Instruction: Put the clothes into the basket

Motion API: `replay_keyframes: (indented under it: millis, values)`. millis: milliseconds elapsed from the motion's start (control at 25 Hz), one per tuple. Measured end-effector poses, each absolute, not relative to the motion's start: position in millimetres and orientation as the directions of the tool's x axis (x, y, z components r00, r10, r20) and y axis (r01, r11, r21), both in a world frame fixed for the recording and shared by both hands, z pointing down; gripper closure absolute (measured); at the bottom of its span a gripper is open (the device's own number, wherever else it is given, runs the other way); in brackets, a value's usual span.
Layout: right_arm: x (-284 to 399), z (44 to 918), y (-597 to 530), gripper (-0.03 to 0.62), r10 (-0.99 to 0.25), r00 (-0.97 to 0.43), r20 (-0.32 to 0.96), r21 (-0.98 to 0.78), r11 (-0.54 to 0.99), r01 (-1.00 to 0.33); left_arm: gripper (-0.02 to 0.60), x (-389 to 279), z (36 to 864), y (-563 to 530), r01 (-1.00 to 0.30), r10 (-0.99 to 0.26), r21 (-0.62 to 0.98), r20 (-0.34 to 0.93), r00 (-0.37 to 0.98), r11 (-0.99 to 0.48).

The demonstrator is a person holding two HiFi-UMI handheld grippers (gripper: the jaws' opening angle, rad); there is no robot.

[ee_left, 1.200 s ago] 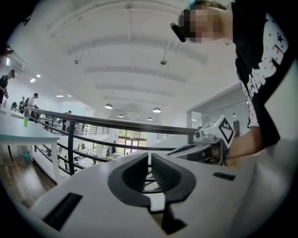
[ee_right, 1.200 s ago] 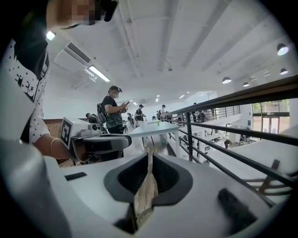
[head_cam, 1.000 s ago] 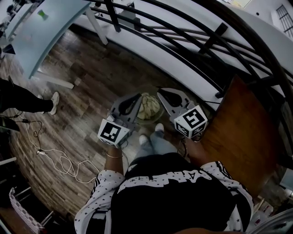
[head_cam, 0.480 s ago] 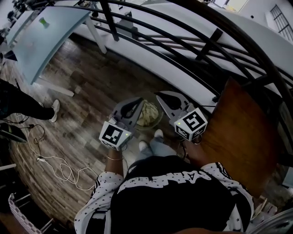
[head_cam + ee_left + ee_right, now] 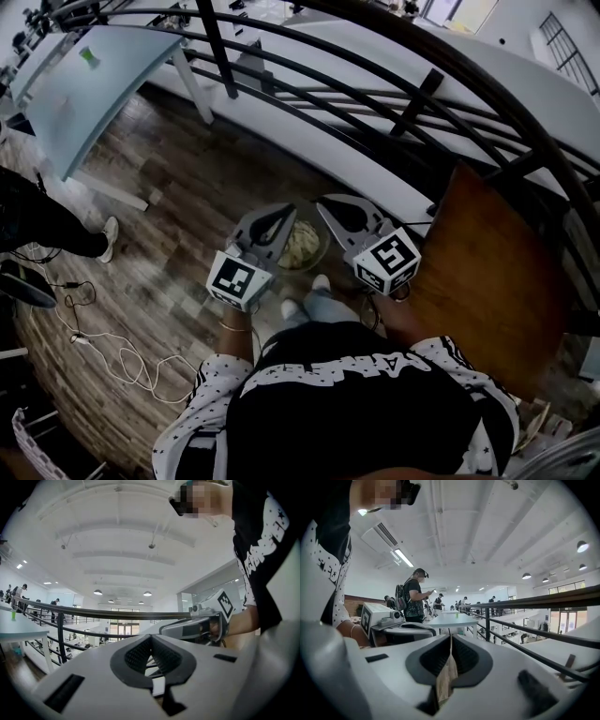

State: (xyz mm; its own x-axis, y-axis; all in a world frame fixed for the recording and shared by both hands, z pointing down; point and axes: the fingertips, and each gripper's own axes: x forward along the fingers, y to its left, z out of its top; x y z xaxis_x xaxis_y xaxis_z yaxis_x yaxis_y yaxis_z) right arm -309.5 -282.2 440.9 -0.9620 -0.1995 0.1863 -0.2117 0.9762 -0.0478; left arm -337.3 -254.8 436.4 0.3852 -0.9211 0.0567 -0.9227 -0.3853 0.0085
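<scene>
2 hand-held grippers: left (image 5: 286, 210) closed, right (image 5: 324, 202) pinching 1 beige cloth (image 5: 447, 677).

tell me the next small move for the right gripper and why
Probably open the jaws of the right gripper. They are shut on a strip of beige cloth, and in the head view the rest of that cloth looks bunched in the round basket, so letting go should leave it inside.
</scene>
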Motion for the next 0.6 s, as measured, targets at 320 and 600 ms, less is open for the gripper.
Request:
replay_keyframes:
  millis: [320,600]
  values:
    - [-323,428,-268,0.562,-0.196,-0.965,0.174,-0.023,0.979,-0.203,0.566,-347,426,-243,-0.927,-0.926,-0.001,0.044,0.375,-0.375]
    - [-317,423,-256,0.562,-0.191,-0.968,0.162,-0.002,0.981,-0.194,0.566,-337,418,-228,-0.926,-0.926,-0.001,0.014,0.377,-0.377]
